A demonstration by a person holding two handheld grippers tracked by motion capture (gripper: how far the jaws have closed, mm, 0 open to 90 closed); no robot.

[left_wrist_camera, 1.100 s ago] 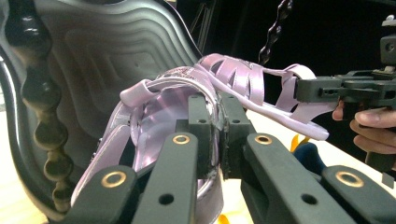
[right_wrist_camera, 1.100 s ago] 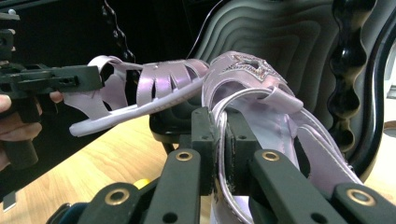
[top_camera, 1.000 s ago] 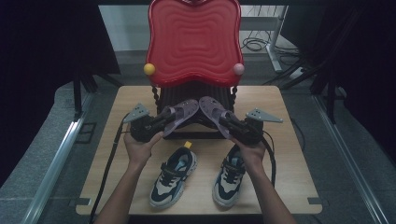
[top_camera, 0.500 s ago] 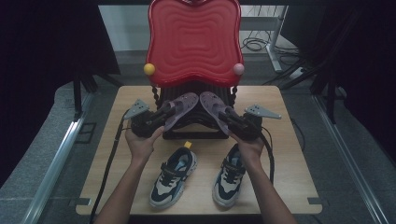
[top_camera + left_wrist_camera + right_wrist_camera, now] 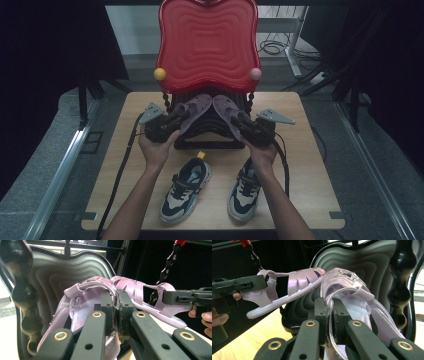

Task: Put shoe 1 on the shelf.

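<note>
The wooden table [image 5: 310, 165] carries, at twelve o'clock, a red chair-shaped stand [image 5: 207, 45] with a ribbed black seat [image 5: 210, 132], a kind of shelf. Two lilac strappy sandals rest toe-up on that seat, leaning toward each other with toes nearly touching. The left gripper [image 5: 115, 312] is clamped on the heel edge of the left sandal [image 5: 191, 111], at eleven o'clock from the table's middle. The right gripper [image 5: 329, 320] pinches the heel strap of the right sandal [image 5: 226, 109], at one o'clock. At six o'clock stand two dark-and-cream sneakers [image 5: 186, 190], side by side, apart.
</note>
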